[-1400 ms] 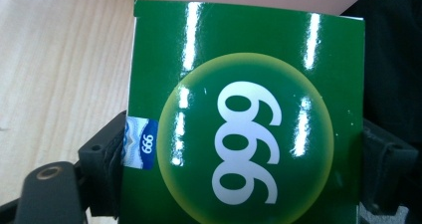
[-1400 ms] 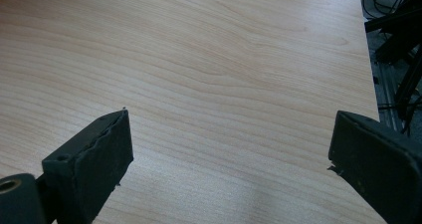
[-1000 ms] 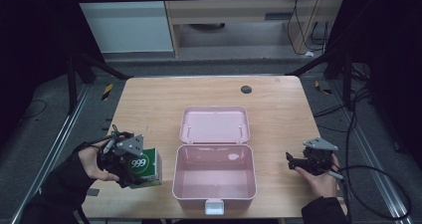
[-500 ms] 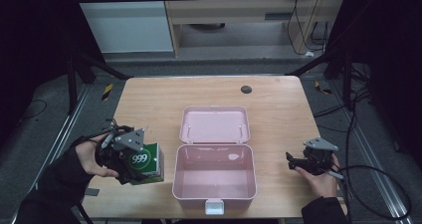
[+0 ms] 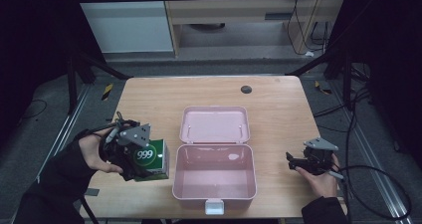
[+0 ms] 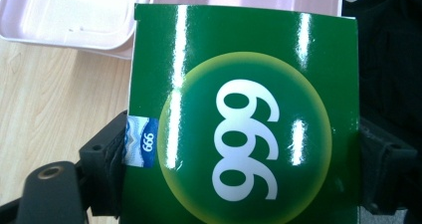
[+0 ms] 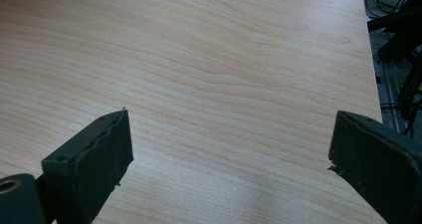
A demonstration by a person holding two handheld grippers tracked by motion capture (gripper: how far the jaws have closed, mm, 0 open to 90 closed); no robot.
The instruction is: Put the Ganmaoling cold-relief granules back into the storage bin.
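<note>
Left gripper clamped on green box marked "999", one jaw on each side face as the left gripper view shows. Box sits near the tabletop's front-left corner, just beside the left wall of the pink case; can't tell if it's lifted or resting on the wood.

Pink case open, lid laid flat toward the far edge, tray empty, white latch at the front edge.

Right gripper near the front-right corner, well apart from the case, jaws spread wide over bare tabletop, holding nothing.

Small dark disc near the far edge, out of play.

Likely step: put the box into the tray. To do it well: raise the box clear of the case's left wall before moving sideways, keep it level, lower it into the middle of the tray, let go only once it rests on the floor. Glossy card may slip, so keep the squeeze even. The light case may slide if bumped; the right gripper could steady its right wall.
</note>
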